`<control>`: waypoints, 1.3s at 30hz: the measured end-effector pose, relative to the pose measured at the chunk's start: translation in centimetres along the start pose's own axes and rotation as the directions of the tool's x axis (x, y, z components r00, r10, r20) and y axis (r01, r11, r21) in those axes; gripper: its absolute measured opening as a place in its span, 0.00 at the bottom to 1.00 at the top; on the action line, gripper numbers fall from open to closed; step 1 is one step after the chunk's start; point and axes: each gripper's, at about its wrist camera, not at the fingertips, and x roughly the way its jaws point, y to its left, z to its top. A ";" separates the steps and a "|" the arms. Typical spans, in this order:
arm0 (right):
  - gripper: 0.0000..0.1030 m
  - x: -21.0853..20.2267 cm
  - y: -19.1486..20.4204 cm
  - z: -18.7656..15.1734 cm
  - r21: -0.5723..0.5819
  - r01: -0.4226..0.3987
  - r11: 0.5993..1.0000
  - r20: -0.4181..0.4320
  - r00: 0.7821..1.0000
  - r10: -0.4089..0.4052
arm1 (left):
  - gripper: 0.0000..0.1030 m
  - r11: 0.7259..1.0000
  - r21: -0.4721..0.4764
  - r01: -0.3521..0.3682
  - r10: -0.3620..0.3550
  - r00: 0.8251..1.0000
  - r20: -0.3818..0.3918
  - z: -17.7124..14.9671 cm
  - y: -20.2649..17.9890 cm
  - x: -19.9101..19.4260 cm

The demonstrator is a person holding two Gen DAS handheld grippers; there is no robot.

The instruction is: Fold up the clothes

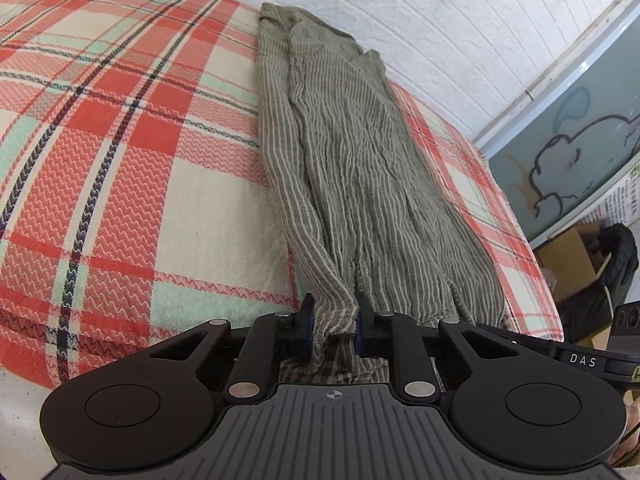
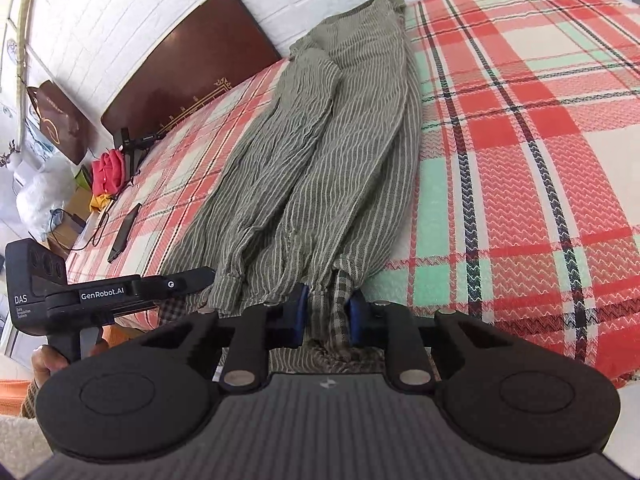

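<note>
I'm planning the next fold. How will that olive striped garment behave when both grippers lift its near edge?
The olive striped garment is crinkled and bunches between the left gripper, so it will probably sag. It looks thin, likely light. Its far end may drag on the plaid blanket as the right gripper lifts.

A: What colour is the long crinkled cotton garment [image 1: 352, 184]?

B: Olive-grey with thin pale cream stripes running lengthwise. Near the hem [image 2: 338, 308] a dark-and-tan checked lining shows.

A: And the woven bed blanket [image 1: 120, 152] under it?

B: Plaid: coral-red and cream blocks, mint-green squares, thin navy lines, with a fine zigzag weave in the red parts.

A: The wall [image 1: 460, 32]?

B: White painted brick.

A: The wooden headboard [image 2: 192, 64]?

B: Glossy dark reddish-brown, with a thin gold line ornament.

A: The gripping tools?

B: Matte black bodies, blue pads [image 2: 301, 312], white lettering on the left gripper's side [image 2: 102, 294].

A: Anything else bright?

B: A red and yellow bundle of cloth [image 2: 106, 178] beside the bed.
</note>
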 end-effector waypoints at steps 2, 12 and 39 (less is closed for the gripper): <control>0.22 0.0 -0.1 0.0 0.002 -0.003 1.000 0.002 1.000 0.003 | 0.13 1.000 0.004 -0.004 0.004 1.000 0.002 0.0 0.0 0.0; 0.20 -0.1 -0.1 -0.1 -0.003 -0.014 1.000 0.016 1.000 0.014 | 0.07 1.000 0.007 0.002 -0.002 1.000 0.031 -0.3 -0.4 -0.6; 0.57 -3.3 -2.9 6.8 0.031 -0.083 0.996 0.036 0.996 0.082 | 0.69 0.999 -0.020 -0.037 0.040 0.985 0.168 6.2 0.6 -3.2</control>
